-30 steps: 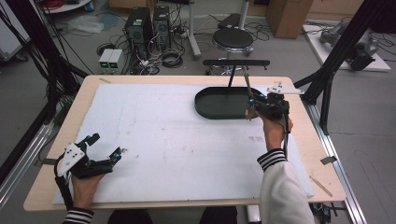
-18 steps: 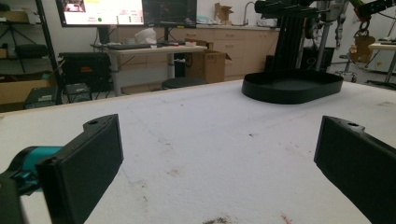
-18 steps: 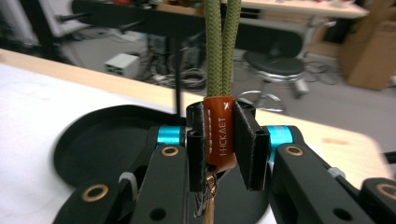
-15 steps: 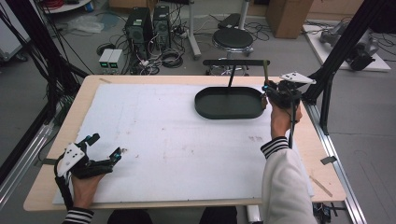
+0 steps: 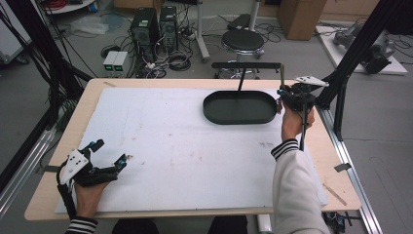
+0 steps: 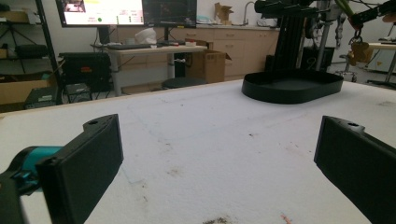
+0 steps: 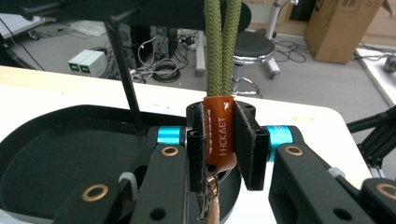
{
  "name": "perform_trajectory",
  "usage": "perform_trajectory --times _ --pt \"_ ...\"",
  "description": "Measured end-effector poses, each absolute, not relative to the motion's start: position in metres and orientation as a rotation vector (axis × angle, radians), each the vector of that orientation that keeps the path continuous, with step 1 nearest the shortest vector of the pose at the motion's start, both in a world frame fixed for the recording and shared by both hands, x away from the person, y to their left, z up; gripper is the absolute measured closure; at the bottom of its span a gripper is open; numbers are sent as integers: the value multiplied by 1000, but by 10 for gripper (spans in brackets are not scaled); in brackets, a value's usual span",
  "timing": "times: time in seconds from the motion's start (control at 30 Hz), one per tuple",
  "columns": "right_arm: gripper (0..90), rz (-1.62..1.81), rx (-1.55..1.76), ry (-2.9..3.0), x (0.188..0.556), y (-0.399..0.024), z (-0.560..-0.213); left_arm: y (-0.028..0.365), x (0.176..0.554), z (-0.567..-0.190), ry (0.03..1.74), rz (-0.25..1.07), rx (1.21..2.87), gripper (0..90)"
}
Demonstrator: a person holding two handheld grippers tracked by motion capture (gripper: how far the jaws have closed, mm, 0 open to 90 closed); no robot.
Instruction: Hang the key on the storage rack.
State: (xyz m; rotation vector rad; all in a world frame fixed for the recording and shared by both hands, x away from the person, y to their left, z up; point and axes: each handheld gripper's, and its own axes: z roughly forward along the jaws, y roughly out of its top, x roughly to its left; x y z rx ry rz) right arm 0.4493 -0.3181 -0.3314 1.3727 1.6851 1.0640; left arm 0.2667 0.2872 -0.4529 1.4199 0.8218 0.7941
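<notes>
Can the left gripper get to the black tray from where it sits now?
Probably yes: the left gripper is open, and bare white mat lies between it and the black tray, though it sits clear across the table.

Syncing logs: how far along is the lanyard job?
Done: the right tool is shut on the green lanyard's orange tab, beside the black tray and its stand. In hand: lanyard held taut. Left: hanging or releasing it; the left tool rests open, idle.

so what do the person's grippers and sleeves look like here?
Both grippers are black. The left gripper has broad flat black jaws, a teal part and a pale three-cornered plate on top. The right gripper has teal cylinders, brass-coloured rivets and a black cable. Sleeves are white with black-and-white striped cuffs.
</notes>
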Motion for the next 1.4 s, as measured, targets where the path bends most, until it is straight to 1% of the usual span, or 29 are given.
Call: perform_trajectory --times 0.47,0.8,1.4 --pt "758 976 1359 1720 464 -308 -343 287 267 -453 821 795 1420 17" --pt "758 975 1339 1729 470 -303 -338 287 267 -453 821 796 1419 17" --pt "758 1009 1355 1731 474 -302 -342 287 267 -453 820 796 1420 17"
